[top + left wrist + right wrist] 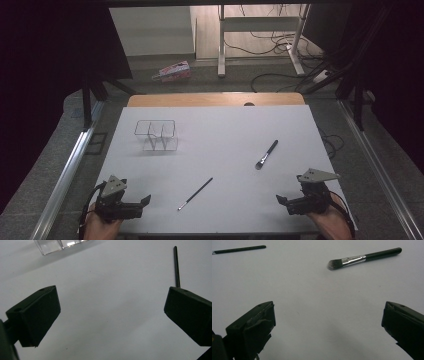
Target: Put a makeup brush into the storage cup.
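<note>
Two makeup brushes lie on the white table (pixel 225 130). The thick black brush (pixel 266 154) (pixel 364 258), with a silver ferrule and dark bristles, rests right of centre. A thin black brush (pixel 195 193) (pixel 176 267) (pixel 239 249) lies near the front middle. Towards the back left stands a clear divided organizer (pixel 156 135) (pixel 60 243). My left gripper (pixel 142 206) (pixel 112 312) sits at the front left corner, open and holding nothing, pointing right toward the thin brush. My right gripper (pixel 284 204) (pixel 328 327) rests at the front right, open and holding nothing, with the thick brush ahead of it.
A wooden strip (pixel 215 99) borders the table's far edge. On the floor beyond lie a pink package (pixel 172 71), white desk legs (pixel 221 45) and cables (pixel 280 75). Metal rails (pixel 65 170) run along both sides of the table.
</note>
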A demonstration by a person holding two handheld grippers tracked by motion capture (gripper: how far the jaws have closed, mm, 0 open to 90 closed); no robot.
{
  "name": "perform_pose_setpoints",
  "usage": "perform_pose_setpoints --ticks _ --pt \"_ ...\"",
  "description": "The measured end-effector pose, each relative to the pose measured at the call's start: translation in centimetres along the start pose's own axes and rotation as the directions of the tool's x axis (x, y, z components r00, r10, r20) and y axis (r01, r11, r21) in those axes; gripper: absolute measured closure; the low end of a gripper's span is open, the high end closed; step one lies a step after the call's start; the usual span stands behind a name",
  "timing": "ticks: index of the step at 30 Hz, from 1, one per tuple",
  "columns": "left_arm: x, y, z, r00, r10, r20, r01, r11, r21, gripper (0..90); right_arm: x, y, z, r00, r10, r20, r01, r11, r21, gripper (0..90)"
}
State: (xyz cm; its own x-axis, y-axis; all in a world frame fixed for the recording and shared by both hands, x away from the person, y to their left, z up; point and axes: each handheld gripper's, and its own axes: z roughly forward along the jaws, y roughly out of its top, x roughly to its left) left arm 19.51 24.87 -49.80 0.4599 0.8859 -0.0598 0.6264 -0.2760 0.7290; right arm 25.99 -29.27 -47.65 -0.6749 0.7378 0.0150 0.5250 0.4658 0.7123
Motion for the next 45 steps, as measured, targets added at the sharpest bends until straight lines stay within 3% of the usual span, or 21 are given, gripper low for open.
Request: perform_pose_setpoints --ticks 16,34,45 --pt "-0.4 0.5 0.1 0.9990 -0.026 0.036 0.025 0.9994 0.025 2.0 0.2 0.1 0.2 0.9998 -0.006 -0.017 0.006 1.000 0.001 0.0" --pt "-1.8 2.1 0.8 0.9985 0.032 0.044 -0.034 0.9979 0.056 1.7 0.4 0.0 0.1 0.9998 -0.021 -0.005 0.021 1.000 0.014 0.0" --pt "-2.3 2.9 1.5 0.9952 0.059 0.079 -0.066 0.9935 0.093 1.7 0.4 -0.1 0.2 0.9994 -0.035 0.000 0.035 0.999 0.036 0.0"
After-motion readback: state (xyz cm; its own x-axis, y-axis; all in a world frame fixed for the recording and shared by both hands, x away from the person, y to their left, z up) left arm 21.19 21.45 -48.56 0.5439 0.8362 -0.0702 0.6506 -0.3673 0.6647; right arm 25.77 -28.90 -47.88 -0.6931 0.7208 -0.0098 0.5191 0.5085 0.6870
